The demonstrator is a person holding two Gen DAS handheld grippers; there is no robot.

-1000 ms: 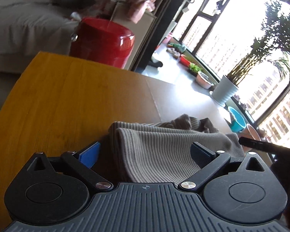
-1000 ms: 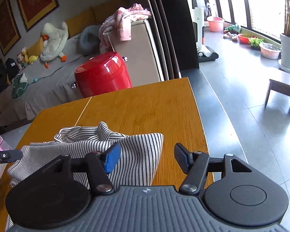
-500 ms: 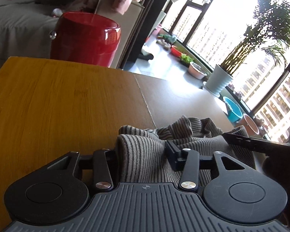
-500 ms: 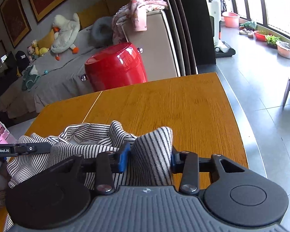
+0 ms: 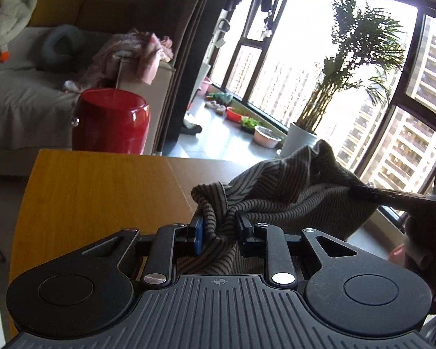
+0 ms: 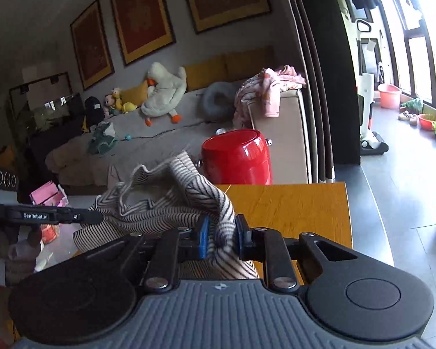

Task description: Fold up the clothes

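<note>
A black-and-white striped garment [image 5: 279, 195] hangs bunched between my two grippers, lifted above the wooden table [image 5: 101, 192]. My left gripper [image 5: 219, 232] is shut on one edge of the garment. My right gripper [image 6: 221, 237] is shut on another edge of the same garment [image 6: 165, 203]. The right gripper's finger shows at the right of the left wrist view [image 5: 392, 197], and the left gripper's finger shows at the left of the right wrist view [image 6: 43, 216]. The garment's lower part is hidden behind the gripper bodies.
A red round stool [image 5: 110, 122] stands beyond the table's far edge, also in the right wrist view [image 6: 237, 157]. A grey sofa [image 6: 148, 142] with soft toys lies behind it. A potted palm [image 5: 302, 139] and bowls stand by the windows.
Both grippers closed on the striped garment, then lifted it off the table. The cloth now hangs bunched in the air between them.
</note>
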